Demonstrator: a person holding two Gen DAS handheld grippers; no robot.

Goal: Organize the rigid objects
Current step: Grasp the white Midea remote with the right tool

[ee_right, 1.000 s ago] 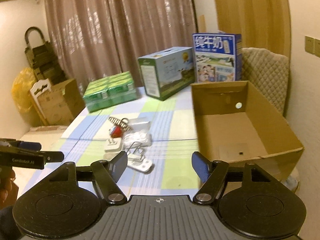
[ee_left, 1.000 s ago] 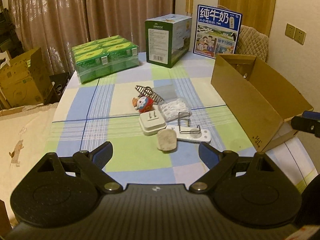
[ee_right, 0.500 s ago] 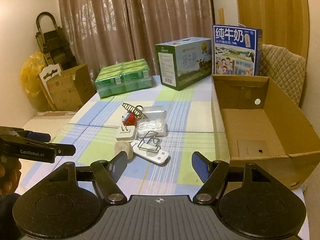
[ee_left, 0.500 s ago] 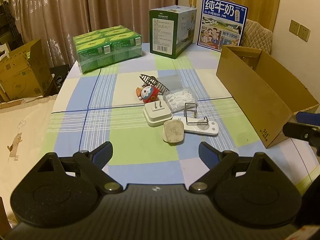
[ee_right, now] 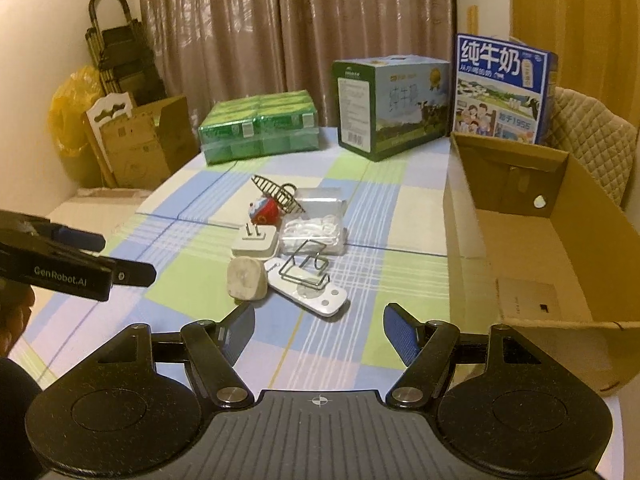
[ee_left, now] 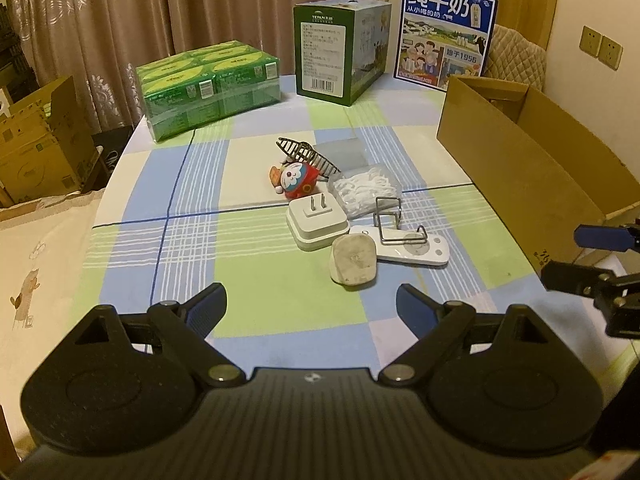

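Both grippers have come forward and lower toward the heap of small things since the earlier frames, which now looms larger in each wrist view. From the left gripper, whose jaws stand wide apart with nothing between them, the nearest piece is the grey-white rounded adapter, lying just ahead and a little right of the gap between the fingers. The right gripper is parted too, somewhat less widely, and also empty; the white remote lies just ahead of its jaws, slightly left of centre. The remote is the landmark for the rest: its long axis runs slantwise across the right gripper's line, so the jaws would need to straddle its narrow width. A bent wire stand sits on top of it, the adapter touches its left end, the white plug block lies just behind that end, and the bag of white floss picks is behind the remote. Further behind it are the red toy and the dark wire rack. The open cardboard box, the likely destination, stands to the remote's right, on the right gripper's side, so the right hand seems better placed.
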